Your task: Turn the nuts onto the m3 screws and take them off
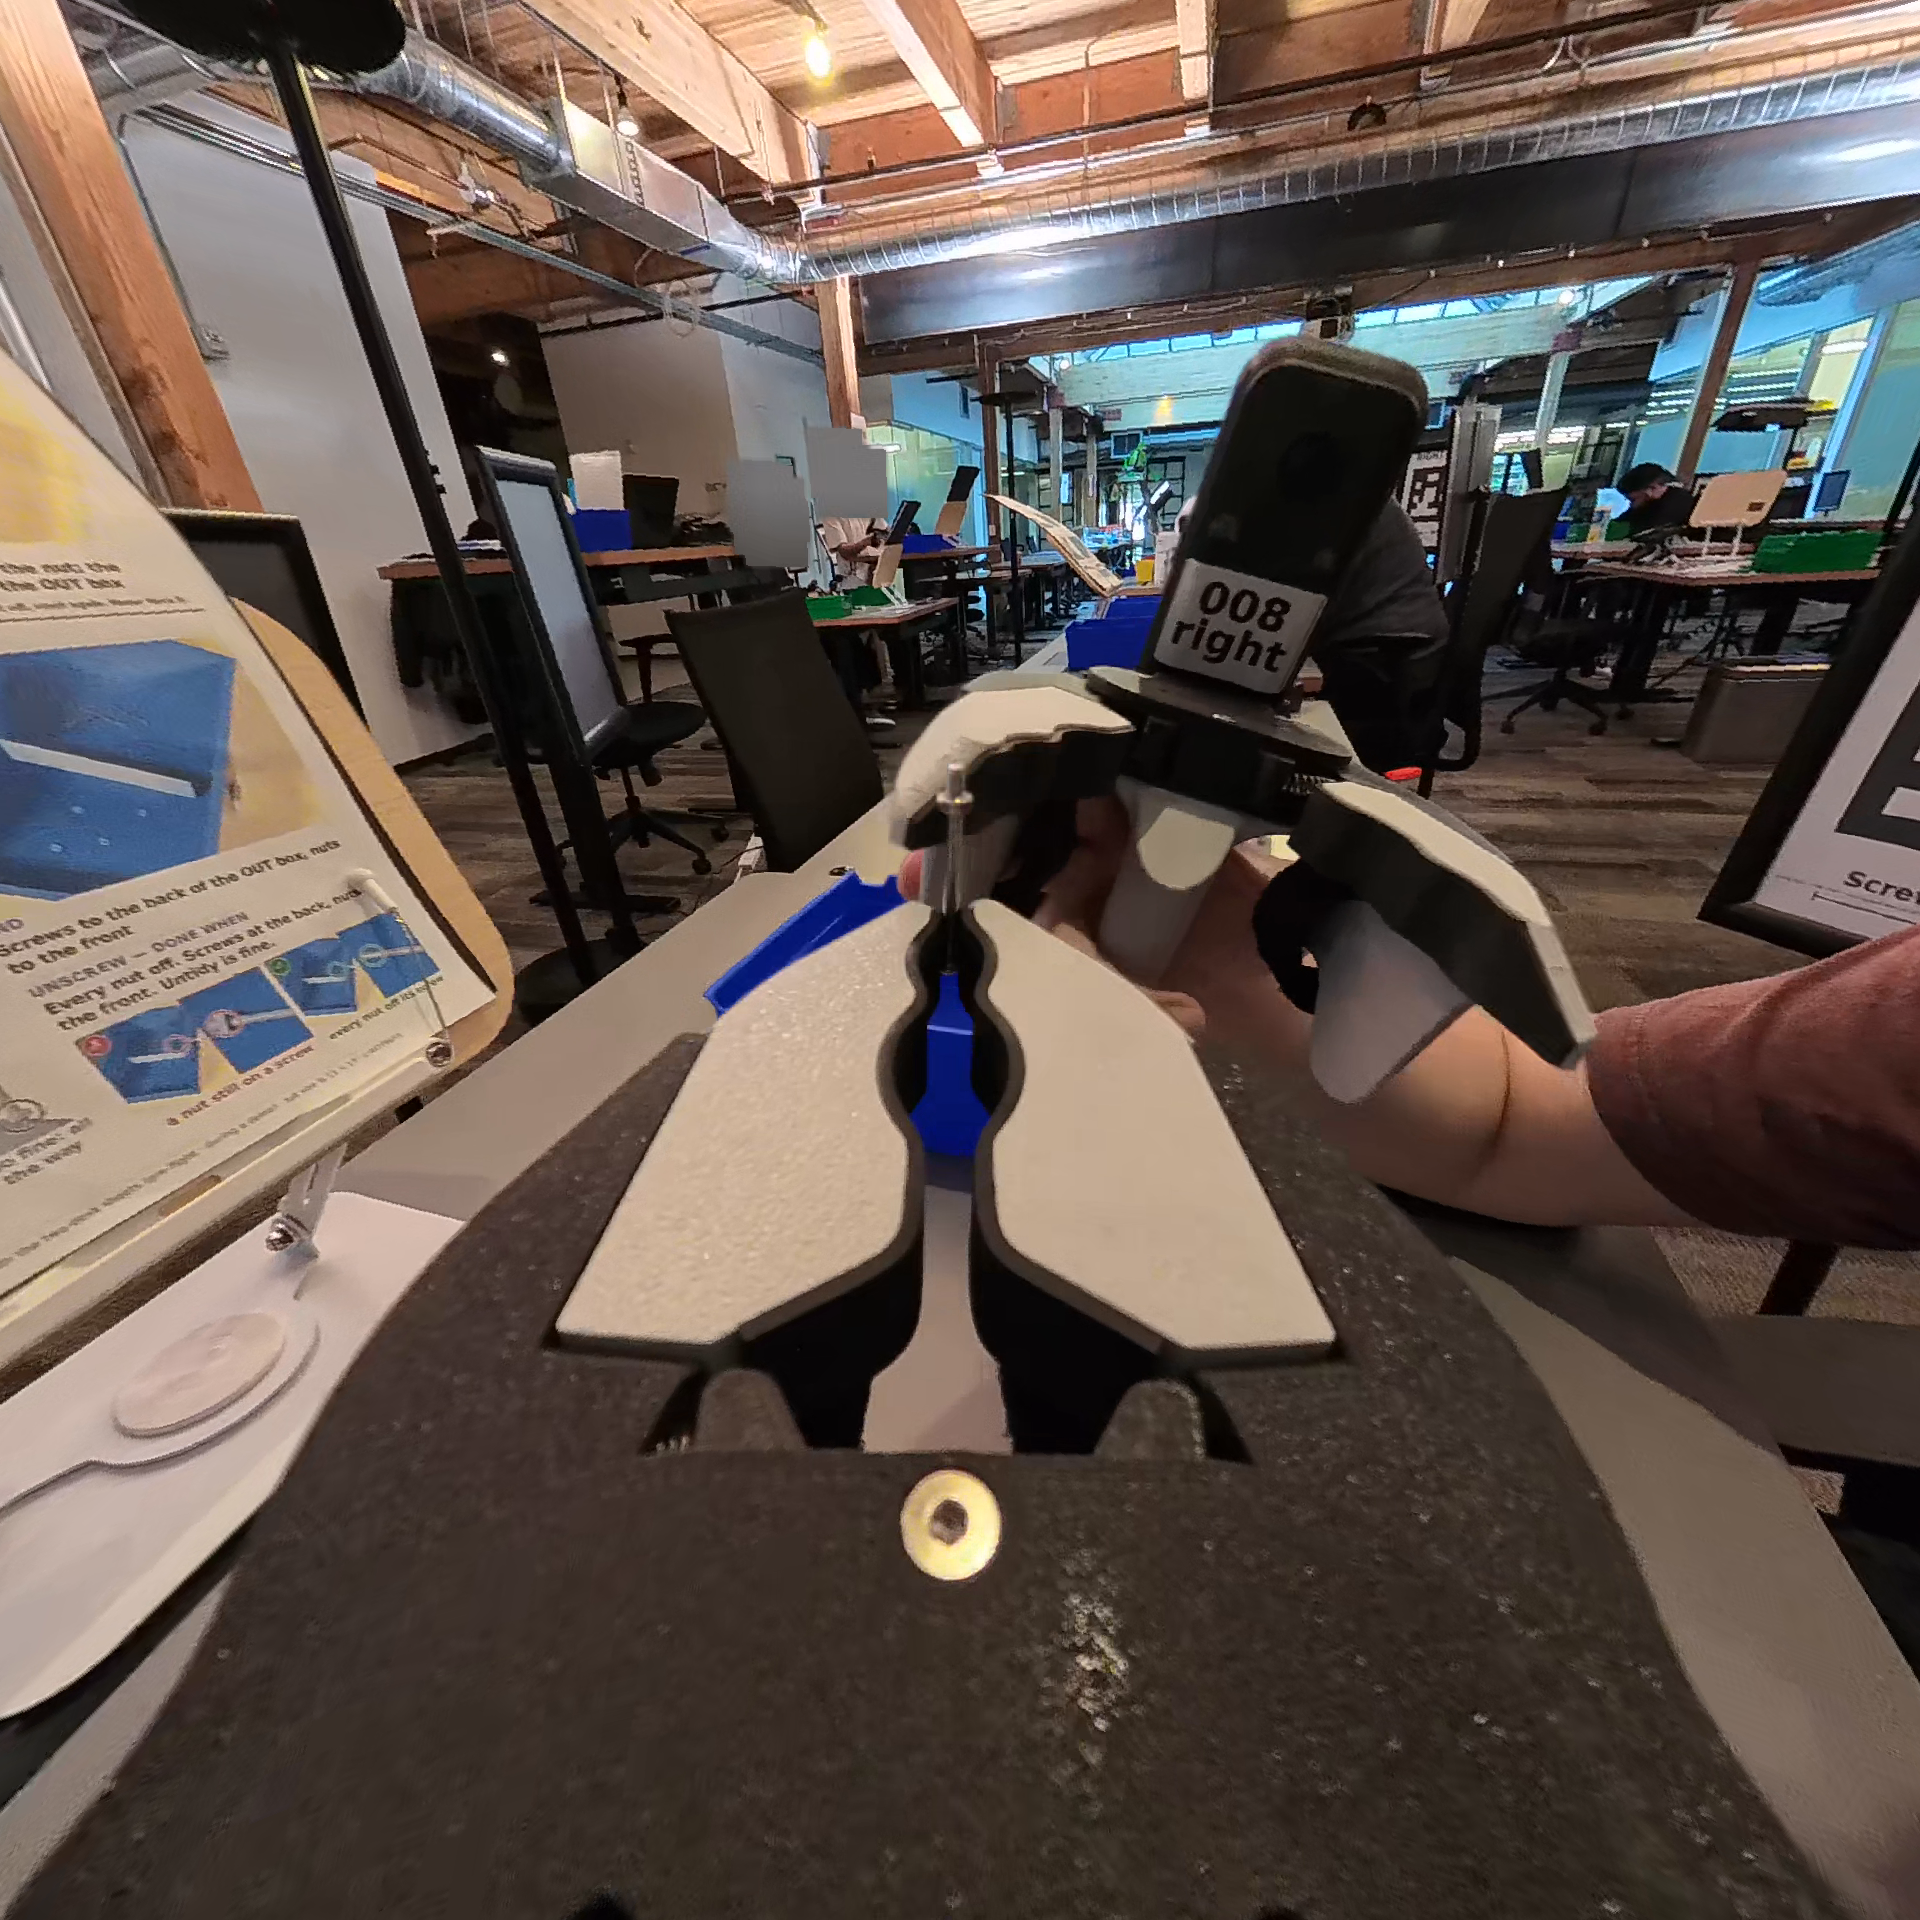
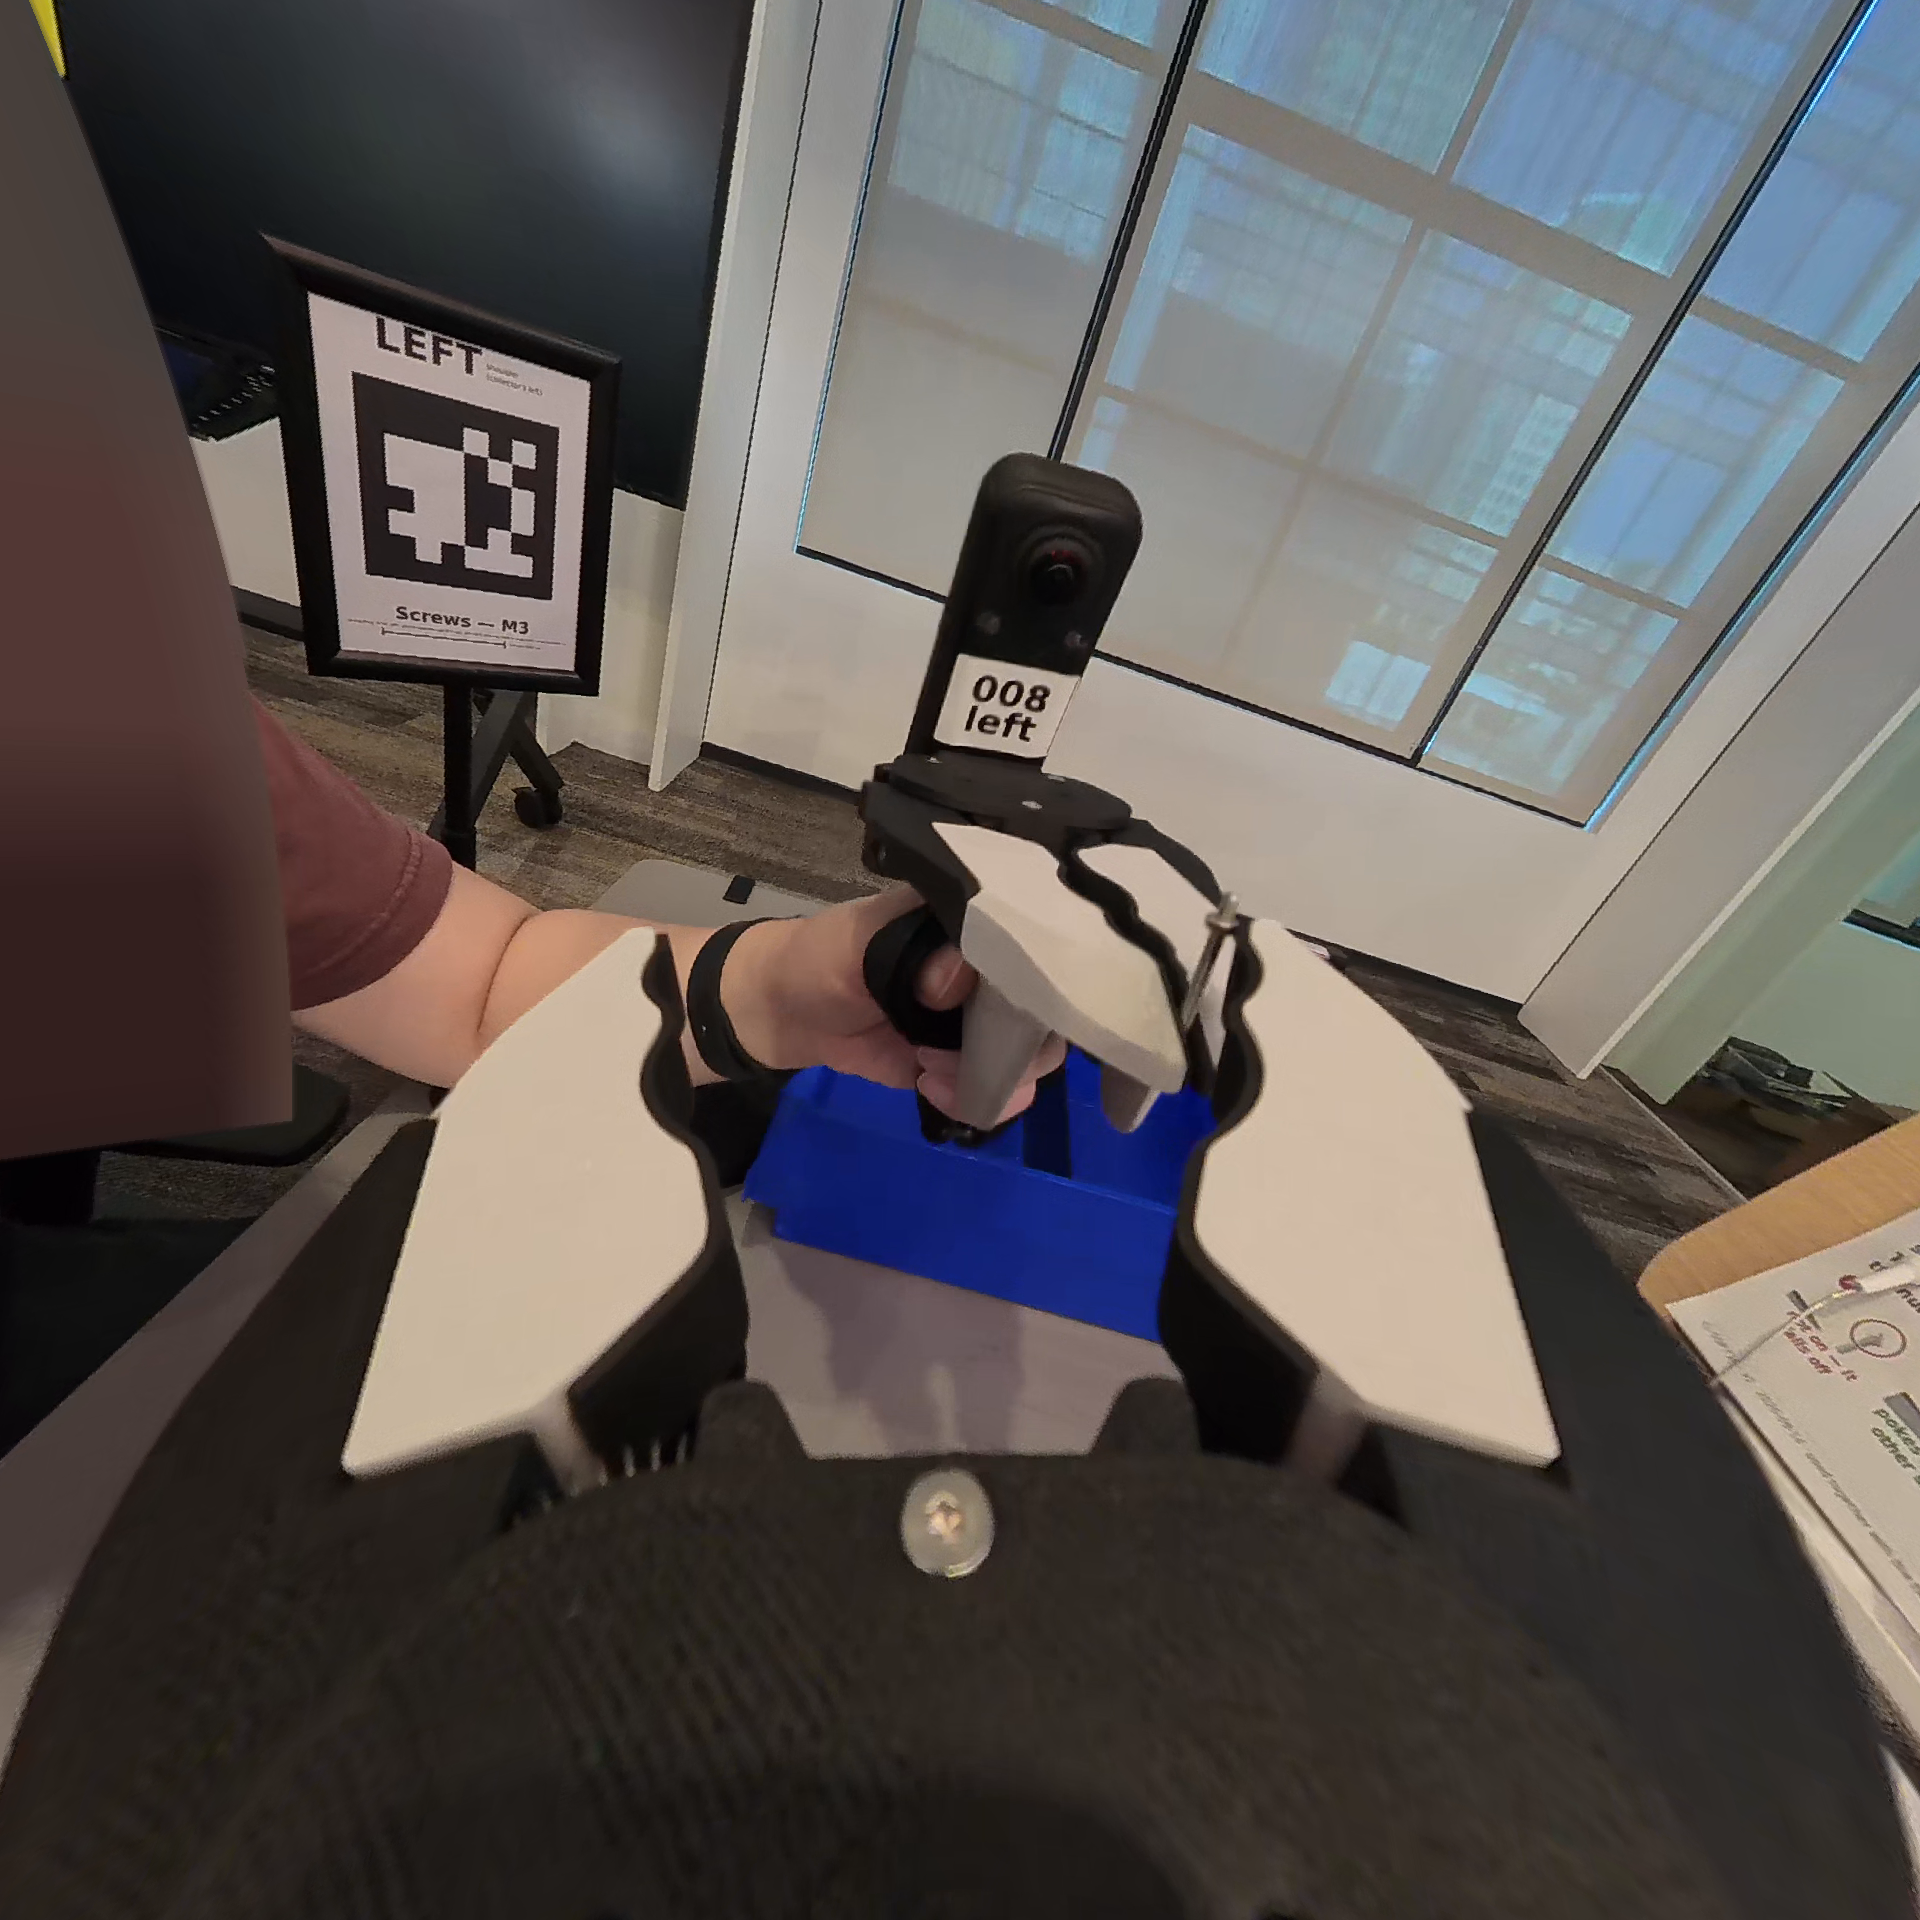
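My left gripper is shut on the lower end of a thin m3 screw, which stands up from its fingertips. A small nut sits on the screw near its top end. My right gripper is open wide and empty. Its right finger is close beside the screw and nut. Each gripper shows in the other's view: the right one and the left one. Both are held above a blue bin.
The blue bin stands on a grey table and has a divider. An instruction sheet on a wooden board stands at the left. A black pole and framed marker signs stand beside the table.
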